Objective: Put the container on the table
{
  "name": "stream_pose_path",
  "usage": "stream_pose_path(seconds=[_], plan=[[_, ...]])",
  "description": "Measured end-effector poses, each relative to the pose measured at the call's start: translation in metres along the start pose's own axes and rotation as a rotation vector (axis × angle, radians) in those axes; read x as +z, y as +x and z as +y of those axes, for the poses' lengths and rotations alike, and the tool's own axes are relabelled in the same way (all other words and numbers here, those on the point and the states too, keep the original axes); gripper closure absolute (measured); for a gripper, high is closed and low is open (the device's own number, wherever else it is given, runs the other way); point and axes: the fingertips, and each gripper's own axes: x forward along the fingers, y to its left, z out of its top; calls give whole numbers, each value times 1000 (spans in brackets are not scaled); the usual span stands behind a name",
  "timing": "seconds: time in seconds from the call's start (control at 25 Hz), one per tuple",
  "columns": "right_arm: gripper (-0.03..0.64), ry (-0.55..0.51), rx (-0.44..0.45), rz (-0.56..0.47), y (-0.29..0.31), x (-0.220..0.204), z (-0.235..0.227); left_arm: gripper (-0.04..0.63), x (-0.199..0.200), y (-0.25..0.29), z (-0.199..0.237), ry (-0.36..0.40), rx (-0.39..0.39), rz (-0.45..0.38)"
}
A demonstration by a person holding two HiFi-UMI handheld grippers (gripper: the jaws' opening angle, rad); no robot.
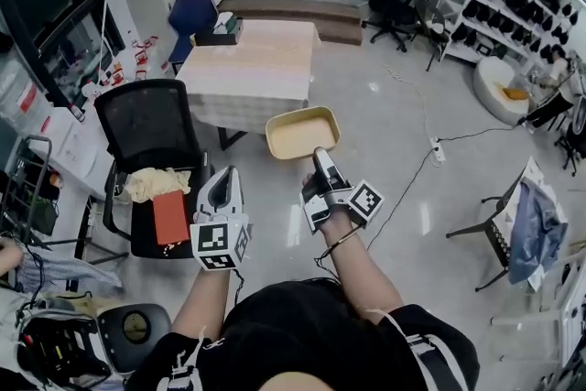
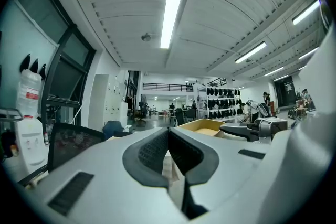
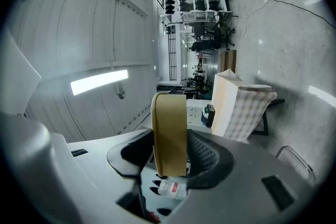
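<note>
A shallow tan container [image 1: 302,133] hangs in the air over the floor, just short of the table [image 1: 247,59] with its checked cloth. My right gripper [image 1: 320,158] is shut on the container's near rim. In the right gripper view the container's wall [image 3: 169,128] stands on edge between the two dark pads of the right gripper [image 3: 169,152], and the table [image 3: 239,107] lies ahead. My left gripper [image 1: 225,174] is held level to the left of the right one, shut with nothing in it. In the left gripper view the left gripper [image 2: 168,136] has its pads together, and the container [image 2: 202,126] shows to the right.
A black office chair [image 1: 151,133] with a yellow cloth and a red item stands at the left. A dark box [image 1: 220,32] lies on the table's far left corner, with a blue chair [image 1: 192,14] behind. A cable and power strip [image 1: 438,151] cross the floor at the right.
</note>
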Motion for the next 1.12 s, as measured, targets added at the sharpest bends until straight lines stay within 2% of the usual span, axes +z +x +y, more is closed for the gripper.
stream_pose_path(seconds=[0.28, 0.44, 0.64, 0.88, 1.12], plan=[[402, -4, 11, 27, 12, 34, -8, 583, -5, 29, -21, -14, 32, 9], [402, -3, -14, 22, 16, 54, -30, 584, -13, 47, -33, -9, 23, 26], [402, 2, -14, 19, 30, 70, -37, 583, -20, 73, -41, -1, 4, 35], [402, -4, -21, 17, 73, 93, -54, 583, -17, 123, -33, 6, -12, 25], [402, 0, 8, 13, 142, 110, -72, 583, -25, 192, -3, 10, -25, 25]])
